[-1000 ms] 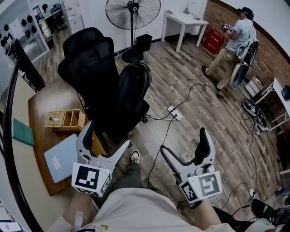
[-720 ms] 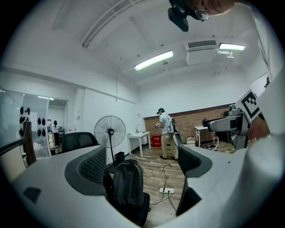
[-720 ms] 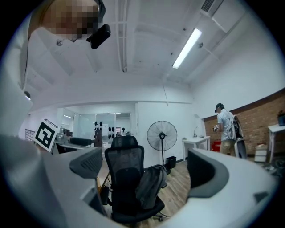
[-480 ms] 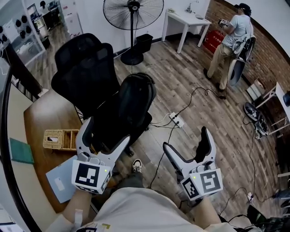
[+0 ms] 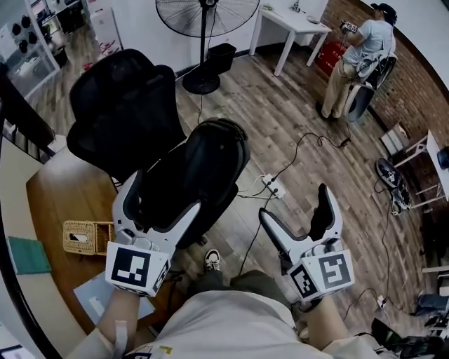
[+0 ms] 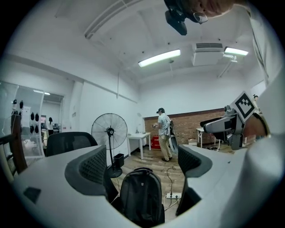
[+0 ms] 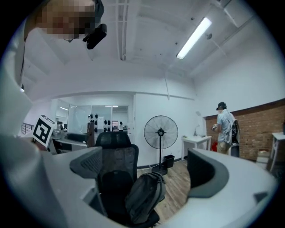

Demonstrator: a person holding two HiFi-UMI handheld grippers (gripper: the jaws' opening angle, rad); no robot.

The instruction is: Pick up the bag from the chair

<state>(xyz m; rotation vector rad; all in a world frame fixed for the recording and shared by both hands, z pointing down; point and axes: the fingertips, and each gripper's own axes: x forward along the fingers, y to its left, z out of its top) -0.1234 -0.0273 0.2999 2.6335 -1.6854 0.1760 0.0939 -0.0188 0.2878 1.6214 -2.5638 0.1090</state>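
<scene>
A black backpack (image 5: 200, 168) stands upright on the seat of a black mesh office chair (image 5: 116, 112). The left gripper view has the backpack (image 6: 142, 196) straight ahead between the jaws, still some way off. From the right gripper view the backpack (image 7: 144, 193) leans on the chair (image 7: 115, 167). My left gripper (image 5: 163, 193) is open, held just short of the bag. Off to the right, over the floor, my right gripper (image 5: 298, 210) is open with nothing in it.
A wooden desk (image 5: 59, 196) at the left carries a wicker basket (image 5: 83, 237). A power strip (image 5: 272, 186) and cables lie on the wood floor. A standing fan (image 5: 205, 21), a white table (image 5: 291, 21) and a person (image 5: 354, 56) are at the back.
The view has shifted forward toward the chair; the backpack now sits closer to my left gripper. Both grippers stay open.
</scene>
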